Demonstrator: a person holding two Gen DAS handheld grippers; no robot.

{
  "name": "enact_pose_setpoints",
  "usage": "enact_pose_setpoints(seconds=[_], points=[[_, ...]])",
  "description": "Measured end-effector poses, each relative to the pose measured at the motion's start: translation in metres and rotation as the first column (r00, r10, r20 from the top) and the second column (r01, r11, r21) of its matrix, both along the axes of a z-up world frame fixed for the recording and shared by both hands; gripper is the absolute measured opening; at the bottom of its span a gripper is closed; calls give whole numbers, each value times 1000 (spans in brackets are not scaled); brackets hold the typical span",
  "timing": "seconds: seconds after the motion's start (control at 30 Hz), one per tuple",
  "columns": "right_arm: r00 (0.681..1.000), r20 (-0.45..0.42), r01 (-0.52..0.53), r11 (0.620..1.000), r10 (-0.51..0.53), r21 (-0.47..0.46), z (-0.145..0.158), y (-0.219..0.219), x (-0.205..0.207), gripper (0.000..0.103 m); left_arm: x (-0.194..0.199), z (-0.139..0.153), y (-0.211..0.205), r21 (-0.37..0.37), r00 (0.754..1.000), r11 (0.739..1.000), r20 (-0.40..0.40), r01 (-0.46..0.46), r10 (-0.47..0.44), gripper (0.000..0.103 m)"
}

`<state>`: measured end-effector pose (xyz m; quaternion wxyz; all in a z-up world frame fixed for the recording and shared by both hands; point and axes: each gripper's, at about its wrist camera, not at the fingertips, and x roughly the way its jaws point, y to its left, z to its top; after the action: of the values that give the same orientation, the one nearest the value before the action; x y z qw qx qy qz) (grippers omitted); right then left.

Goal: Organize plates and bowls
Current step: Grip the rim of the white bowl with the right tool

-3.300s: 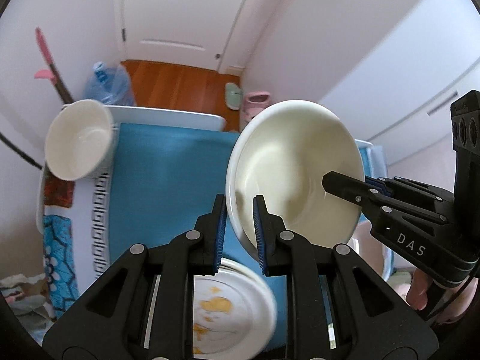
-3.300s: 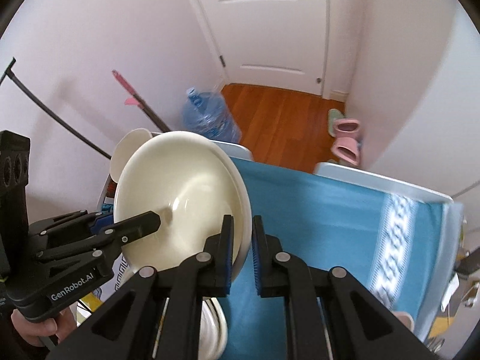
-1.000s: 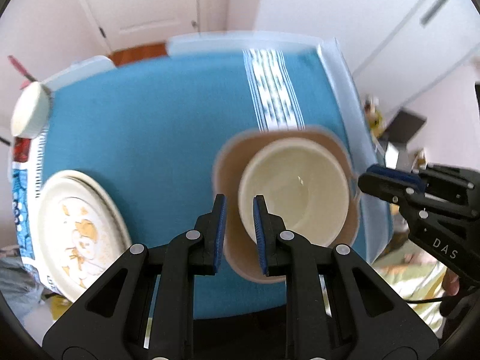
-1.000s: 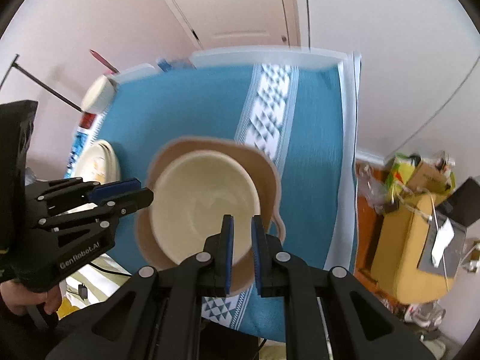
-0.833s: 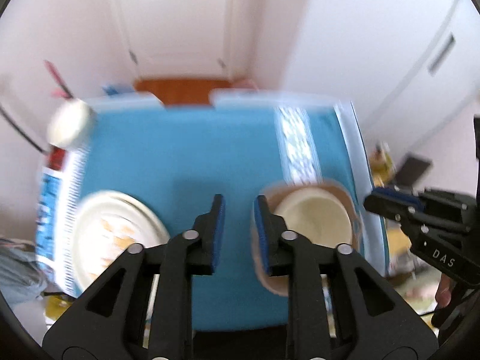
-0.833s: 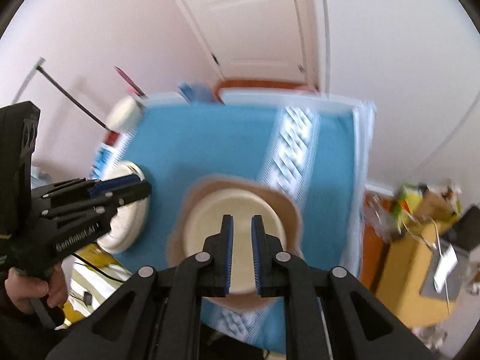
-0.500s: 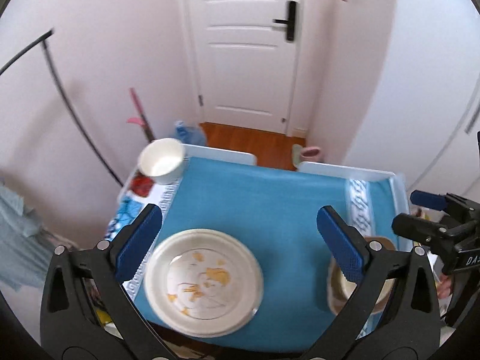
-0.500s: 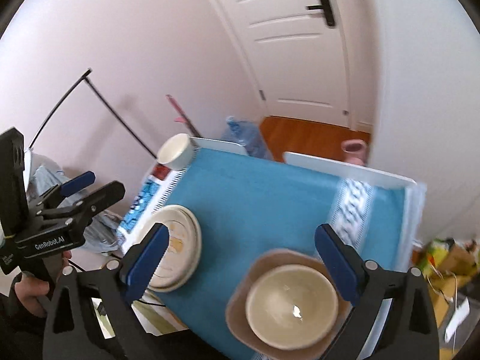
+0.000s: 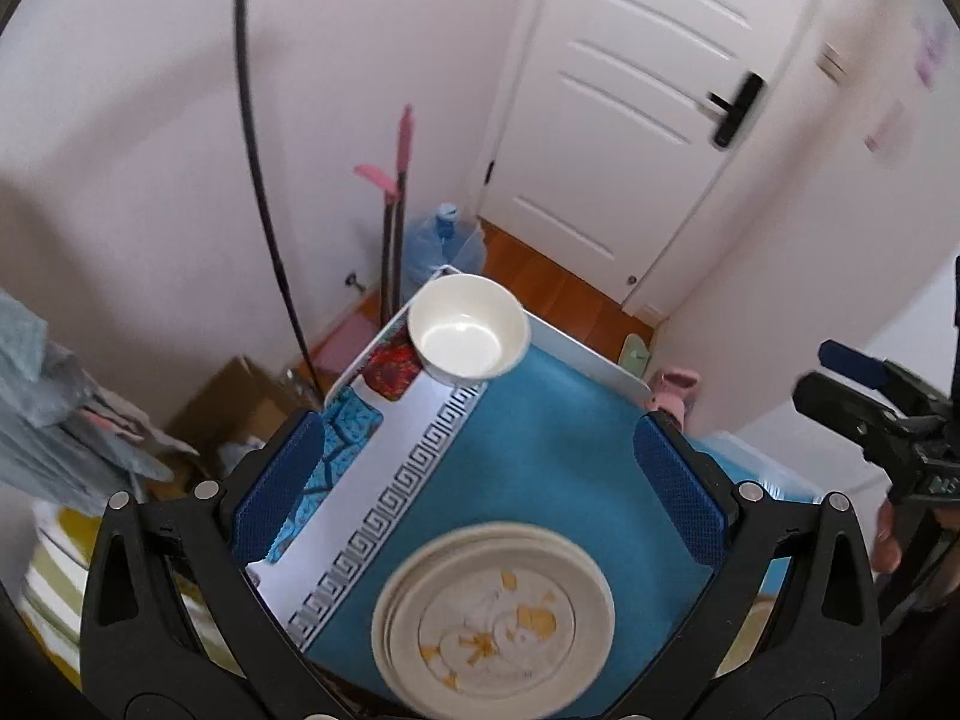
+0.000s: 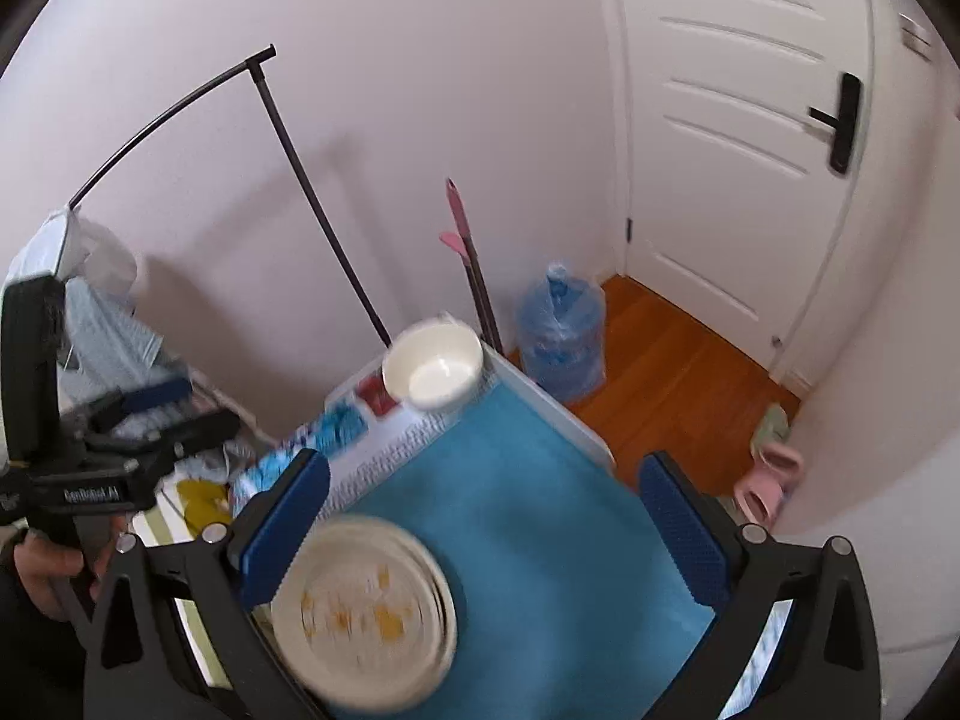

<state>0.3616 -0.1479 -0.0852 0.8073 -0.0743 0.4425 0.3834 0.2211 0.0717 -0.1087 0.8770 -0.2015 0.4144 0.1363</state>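
A stack of cream plates (image 9: 495,618) with orange food marks lies near the front edge of the blue-clothed table (image 9: 540,450). A white bowl (image 9: 468,330) stands at the far left corner. My left gripper (image 9: 477,483) hangs open above the plates with nothing between its fingers. In the right wrist view the plates (image 10: 366,612) sit low and left, and the bowl (image 10: 432,372) is beyond them. My right gripper (image 10: 483,516) is high over the table (image 10: 528,480), its jaws opening and empty. Each gripper shows in the other's view: right (image 9: 825,375), left (image 10: 198,405).
A blue water jug (image 10: 561,324) and a pink mop (image 10: 462,240) stand behind the table. Pink slippers (image 10: 768,480) lie by the white door (image 10: 738,150). A black curved rod (image 10: 300,156) rises at the left. A cardboard box (image 9: 240,408) sits on the floor.
Both grippers were shut on the cream bowl and brown dish at the right. They let go, opened wide, rose and swung left over the plate stack.
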Motion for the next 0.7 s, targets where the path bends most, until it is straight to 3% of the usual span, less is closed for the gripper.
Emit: enact_pose_setpoints(seconds=[0.2,0.33,0.4,0.47,0.53,0.63,0.7], points=[[986,-169,-30,994,12,-105,-65,79,63,102,51,-62,57,-148,997,989,-73,-9,-2,98],[967,-254,-28,986,-15,-166,-123,112,88,99,85,-111,75,-218,990,976,-137,5,-36,67],[953,-302,-26,986,-25,-164,-146,122,96,89,101,-134,80,-238,985,971,-166,13,-54,58],[934,-356,-30,987,-30,-161,-169,131,101,71,114,-150,85,-252,981,968,-182,15,-63,51],[925,-379,-34,986,-30,-163,-185,140,105,62,125,-163,89,-262,979,965,-192,14,-66,48],[921,-388,-39,987,-25,-157,-198,150,108,53,141,-176,92,-277,976,961,-201,30,-88,35],[922,-388,-51,988,-10,-145,-202,155,109,47,148,-181,91,-273,973,961,-207,39,-98,33]])
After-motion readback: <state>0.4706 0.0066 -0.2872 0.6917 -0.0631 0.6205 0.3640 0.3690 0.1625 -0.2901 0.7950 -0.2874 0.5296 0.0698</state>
